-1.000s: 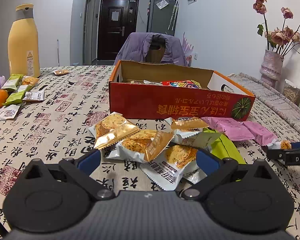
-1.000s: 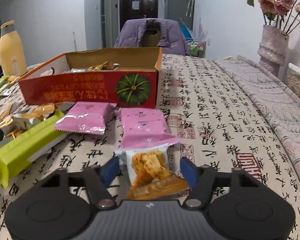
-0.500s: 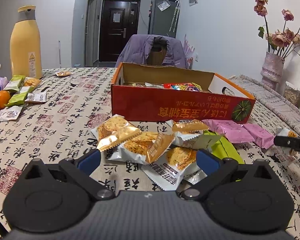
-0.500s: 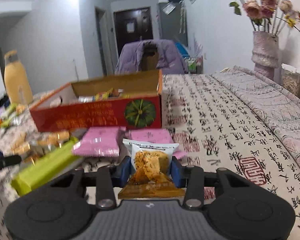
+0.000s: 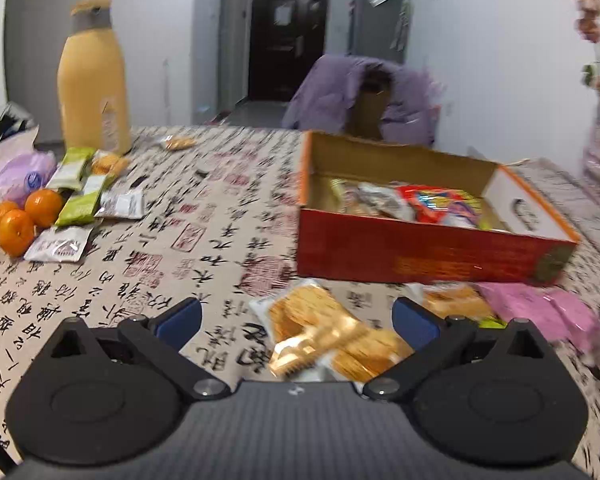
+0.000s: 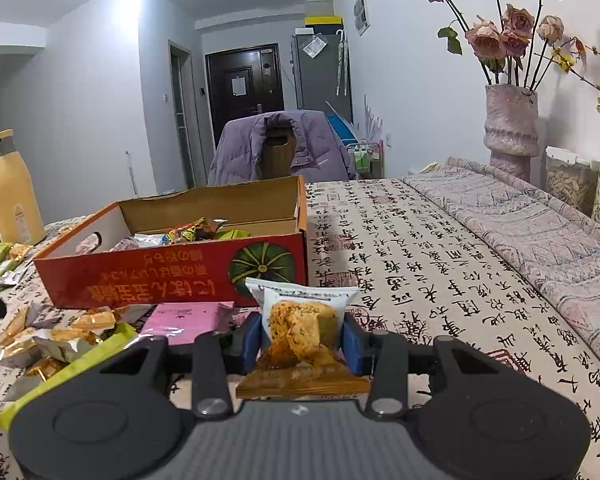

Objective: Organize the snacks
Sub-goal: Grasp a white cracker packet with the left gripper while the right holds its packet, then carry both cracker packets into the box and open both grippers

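A red cardboard box [image 5: 420, 254] [image 6: 172, 276] stands open on the table with several snacks inside. My right gripper [image 6: 300, 340] is shut on a white and gold cracker packet [image 6: 300, 320], held above the table in front of the box. My left gripper [image 5: 296, 320] is open, above a pile of gold cracker packets [image 5: 324, 332]. Pink packets [image 5: 540, 312] [image 6: 184, 318] and a green bar [image 6: 80, 364] lie in front of the box.
A yellow bottle [image 5: 94, 84] stands at the far left, with oranges [image 5: 24, 216], green packets [image 5: 80, 196] and a purple bag [image 5: 12, 168] near it. A chair with a purple jacket [image 6: 280, 148] is behind the table. Flower vases [image 6: 510, 128] stand at the right.
My right gripper closed on the cracker packet and lifted it off the table. My left gripper rose and swung left; its view is blurred.
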A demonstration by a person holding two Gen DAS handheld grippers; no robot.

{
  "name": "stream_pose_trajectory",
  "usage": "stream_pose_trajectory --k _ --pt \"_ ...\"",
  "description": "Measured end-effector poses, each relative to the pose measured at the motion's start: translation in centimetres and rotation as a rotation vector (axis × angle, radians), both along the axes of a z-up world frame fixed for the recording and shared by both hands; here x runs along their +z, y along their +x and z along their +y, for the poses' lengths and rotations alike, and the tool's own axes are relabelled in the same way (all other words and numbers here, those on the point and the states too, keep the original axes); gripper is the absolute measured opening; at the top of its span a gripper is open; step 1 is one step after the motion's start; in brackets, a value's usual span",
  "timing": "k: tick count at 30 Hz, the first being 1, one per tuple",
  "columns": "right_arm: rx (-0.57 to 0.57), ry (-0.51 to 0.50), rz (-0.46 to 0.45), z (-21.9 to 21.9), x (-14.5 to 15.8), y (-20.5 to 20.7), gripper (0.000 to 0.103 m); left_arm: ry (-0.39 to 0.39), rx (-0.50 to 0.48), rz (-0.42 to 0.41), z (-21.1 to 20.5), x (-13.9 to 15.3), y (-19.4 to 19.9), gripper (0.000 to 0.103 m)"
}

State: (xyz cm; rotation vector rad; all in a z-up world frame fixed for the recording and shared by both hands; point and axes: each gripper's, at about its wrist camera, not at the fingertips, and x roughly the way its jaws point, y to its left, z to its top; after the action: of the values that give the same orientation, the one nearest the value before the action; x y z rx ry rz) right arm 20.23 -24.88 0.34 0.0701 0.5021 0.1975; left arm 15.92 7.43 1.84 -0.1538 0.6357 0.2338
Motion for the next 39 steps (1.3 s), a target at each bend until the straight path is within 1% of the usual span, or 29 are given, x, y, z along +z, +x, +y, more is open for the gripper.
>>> stream_pose_trajectory --k 2,4,6,7,9,11,12,13,14,15,18,19,21,25,30,35,39 --pt "0.009 0.007 0.012 0.1 -0.2 0.1 0.041 -0.021 0.023 0.041 0.7 -0.2 1.3 0.103" --pt "0.016 0.006 0.019 0.2 -0.4 0.1 0.041 -0.029 0.034 0.064 1.0 -0.5 2.4 0.103" --pt "0.018 0.004 0.017 0.3 -0.4 0.1 0.041 -0.027 0.039 0.084 1.0 -0.8 3.3 0.101" --pt "0.018 0.003 0.016 0.3 -0.5 0.1 0.041 -0.025 0.045 0.092 0.9 -0.8 3.6 0.098" --pt "0.018 -0.001 0.016 0.4 -0.5 0.1 0.041 -0.028 0.051 0.110 0.8 -1.1 4.2 0.091" --pt "0.018 -0.005 0.016 0.5 -0.6 0.1 0.041 -0.048 0.054 0.134 0.8 -1.5 4.8 0.081" --pt "0.020 -0.007 0.016 0.5 -0.6 0.1 0.041 -0.064 0.057 0.145 0.9 -1.7 4.9 0.079" --pt "0.022 -0.008 0.015 0.5 -0.7 0.0 0.041 -0.079 0.059 0.154 1.0 -1.9 5.1 0.073" --pt "0.023 -0.010 0.014 0.6 -0.7 0.0 0.041 -0.096 0.059 0.162 1.2 -2.2 5.2 0.062" --pt "0.025 -0.012 0.012 0.7 -0.7 -0.1 0.041 -0.114 0.057 0.169 1.4 -2.4 5.3 0.057" --pt "0.031 -0.016 0.009 0.8 -0.7 -0.2 0.041 -0.120 0.072 0.167 1.7 -2.6 5.0 0.044" --pt "0.033 -0.019 0.008 0.8 -0.7 -0.2 0.041 -0.127 0.068 0.164 1.8 -2.6 4.9 0.042" --pt "0.035 -0.024 0.006 1.0 -0.7 -0.3 0.041 -0.141 0.059 0.154 2.1 -2.5 4.7 0.042" --pt "0.037 -0.030 0.000 1.2 -0.7 -0.5 0.041 -0.137 0.055 0.130 2.2 -2.1 3.9 0.041" --pt "0.045 -0.035 -0.010 1.3 -0.6 -0.7 0.041 -0.103 0.040 0.086 1.8 -1.1 2.6 0.041" --pt "0.076 -0.060 -0.037 1.9 0.0 -1.3 0.041 -0.066 0.004 0.000 1.0 0.8 1.2 0.041" --pt "0.100 -0.087 -0.067 2.4 1.3 -1.9 0.041 -0.029 -0.030 -0.060 0.1 2.6 0.8 0.041"
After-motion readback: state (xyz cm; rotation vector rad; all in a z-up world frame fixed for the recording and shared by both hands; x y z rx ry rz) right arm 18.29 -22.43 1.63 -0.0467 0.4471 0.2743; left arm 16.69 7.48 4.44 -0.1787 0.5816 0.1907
